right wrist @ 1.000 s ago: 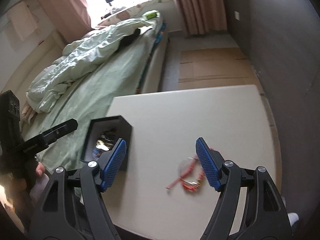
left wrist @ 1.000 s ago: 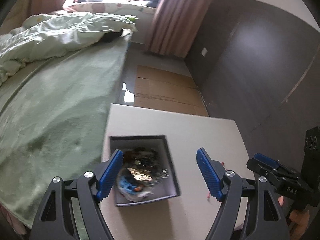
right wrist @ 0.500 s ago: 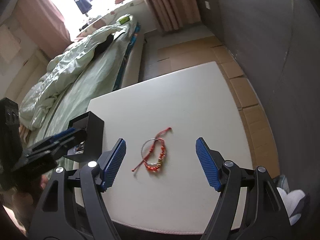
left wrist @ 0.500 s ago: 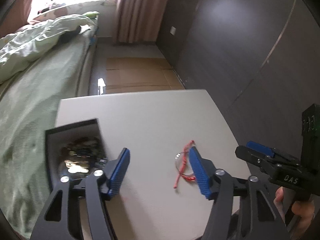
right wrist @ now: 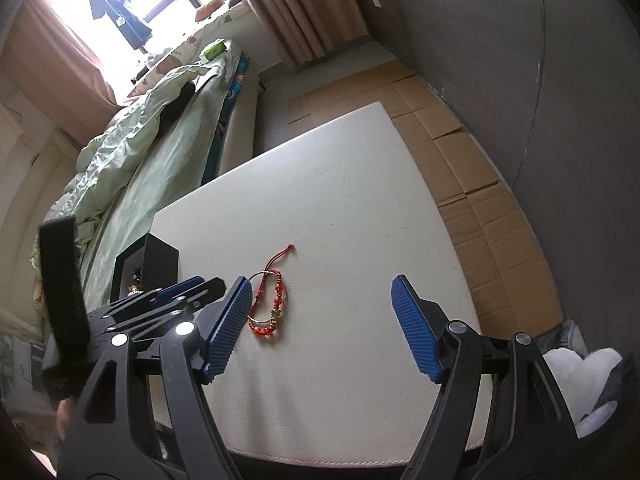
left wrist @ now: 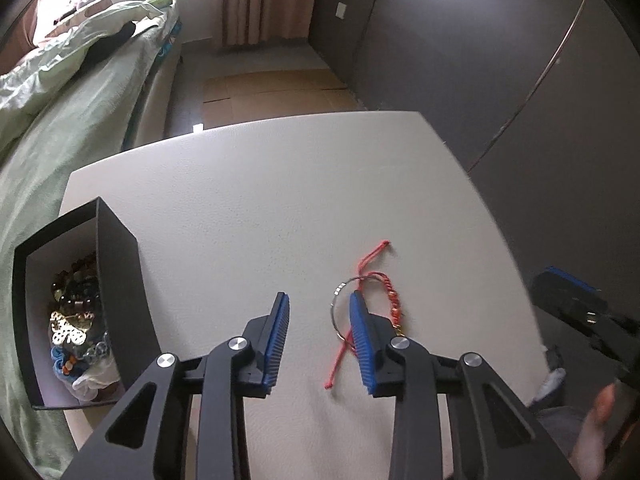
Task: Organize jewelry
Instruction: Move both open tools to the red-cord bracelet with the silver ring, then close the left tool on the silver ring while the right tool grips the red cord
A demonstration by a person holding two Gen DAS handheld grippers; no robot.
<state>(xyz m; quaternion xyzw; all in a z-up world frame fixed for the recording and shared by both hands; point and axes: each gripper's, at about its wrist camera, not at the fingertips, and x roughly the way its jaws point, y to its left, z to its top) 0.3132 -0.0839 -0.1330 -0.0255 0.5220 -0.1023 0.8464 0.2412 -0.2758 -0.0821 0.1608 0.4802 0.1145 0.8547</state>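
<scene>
We find the left gripper [left wrist: 318,302] with its two ribbed blue pads set a narrow gap apart; the jaws have just been closing, and nothing lies between them, only bare table surface. Its right-hand pad [left wrist: 362,344] overlaps the thin silver wire bangle [left wrist: 334,312] in the left wrist view; whether it touches the bangle we cannot tell. The black, rigid gripper arms carry round silver pivot pins.

We find the right gripper [right wrist: 320,308] with its jaws spread wide and nothing between the ribbed blue pads. It hovers over the near part of the table, holding no object.

The red braided cord bracelet with red and gold beads [left wrist: 394,300] lies flat on the table, tangled with the bangle, its loose cord ends trailing away in both directions. In the right wrist view, the same bracelet [right wrist: 276,304] sits just beside the right gripper's left-hand pad, outside the jaws, near the left gripper's tip.

The white, finely pebbled rectangular table top [left wrist: 280,184] is matte. At its left edge stands the open black square cardboard box [left wrist: 120,264] with pale inner walls, well apart from the bracelet. It holds a heap of mixed jewelry [left wrist: 76,320]: gold-coloured, dark and blue pieces.

Beyond the table lie flattened brown cardboard sheets [right wrist: 460,128] on the floor and a bed with a crumpled pale green quilt [right wrist: 136,152].
</scene>
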